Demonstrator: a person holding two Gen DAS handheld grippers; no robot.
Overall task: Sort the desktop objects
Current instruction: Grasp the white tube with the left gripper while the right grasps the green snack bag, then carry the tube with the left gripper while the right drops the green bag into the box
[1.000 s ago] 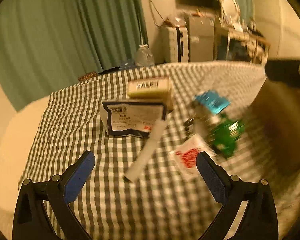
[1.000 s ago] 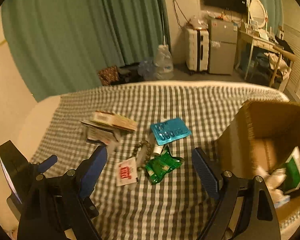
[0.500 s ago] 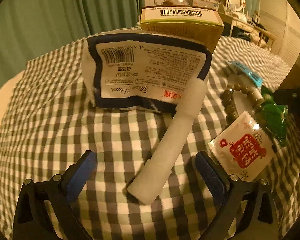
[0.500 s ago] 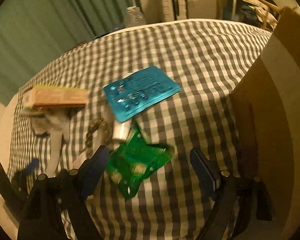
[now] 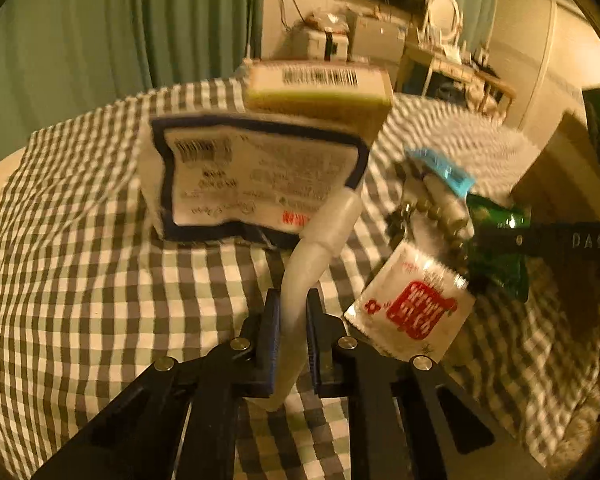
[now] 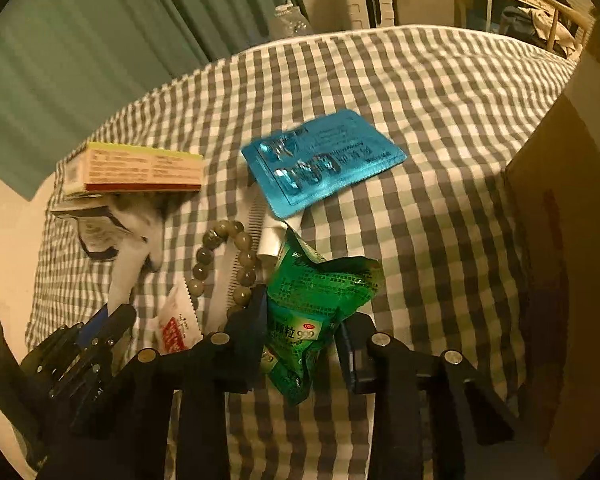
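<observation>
My left gripper (image 5: pixel 293 306) is shut on the lower end of a white tube (image 5: pixel 332 224), whose upper end leans against a white tissue pack (image 5: pixel 252 176) with a dark border. The jaws of my right gripper (image 6: pixel 302 326) are closing on a crumpled green packet (image 6: pixel 320 284) and both pads press its sides. In the right wrist view the left gripper (image 6: pixel 100 322) shows at the lower left, holding the tube (image 6: pixel 128 276). All of this lies on a grey checked cloth (image 6: pixel 440 92).
A blue blister pack (image 6: pixel 320 160), a bead bracelet (image 6: pixel 220 256), a red-and-white sachet (image 6: pixel 176 328) and a long medicine box (image 6: pixel 136 168) lie close around the packet. A cardboard box (image 6: pixel 560 240) stands at the right. Curtains and furniture lie beyond the cloth.
The left jaws went from wide open to shut on the white tube. The right gripper dropped toward the cloth and its jaws came in around the green packet.
</observation>
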